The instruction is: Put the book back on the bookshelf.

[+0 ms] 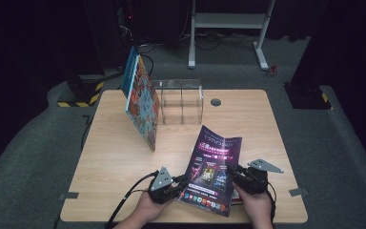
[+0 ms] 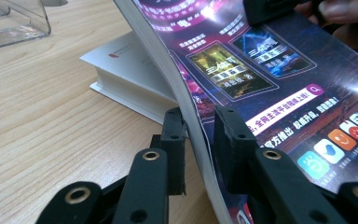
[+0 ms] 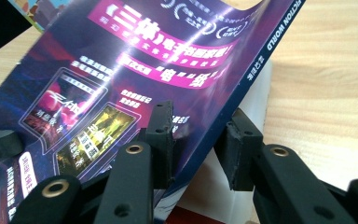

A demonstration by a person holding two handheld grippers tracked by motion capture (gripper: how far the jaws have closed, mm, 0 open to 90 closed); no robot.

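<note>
Purple magazine (image 1: pixel 213 167) is held tilted above the surface (image 1: pixel 109 157) at about 6 o'clock, lifted off a white book (image 2: pixel 130 79). Left claw (image 2: pixel 199 140) is nearly closed, pinching the page edge. Right claw (image 3: pixel 199 140) has its jaws astride the spine edge; contact unclear. Step judged: lifting for transfer. The next move calls for steady two-sided grip toward the clear holder (image 1: pixel 181 101) at 12 o'clock, beside the leaning colourful book (image 1: pixel 140 102).
</note>
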